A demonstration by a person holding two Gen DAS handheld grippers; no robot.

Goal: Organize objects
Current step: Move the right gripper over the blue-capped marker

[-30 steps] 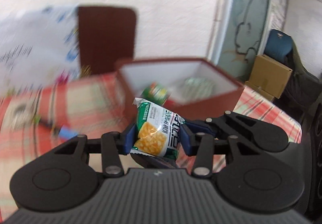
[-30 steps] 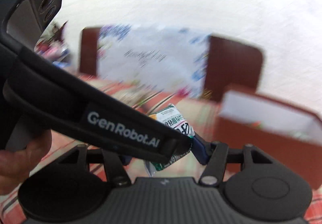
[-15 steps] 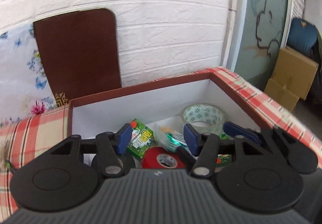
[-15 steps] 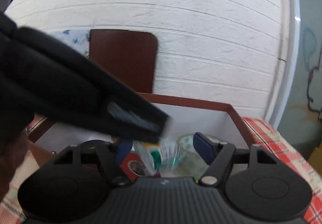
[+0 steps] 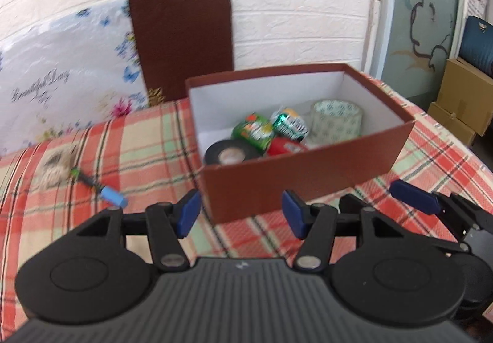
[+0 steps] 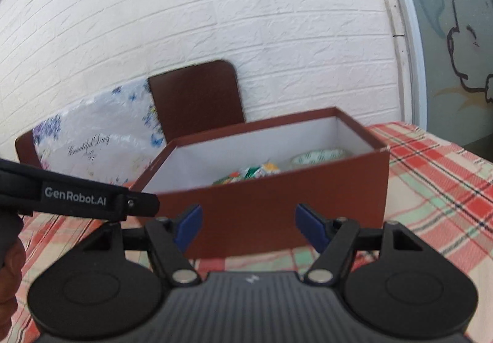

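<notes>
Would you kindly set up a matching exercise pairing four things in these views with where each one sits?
Things:
1. black tape
2. clear tape
3. blue-tipped tool
4. brown board

Places:
A. leaning on the wall behind the box
B. on the tablecloth, left of the box
C. in the box, near-left corner
D. in the box, right side

Pairs: 1-C, 2-D, 3-B, 4-A
</notes>
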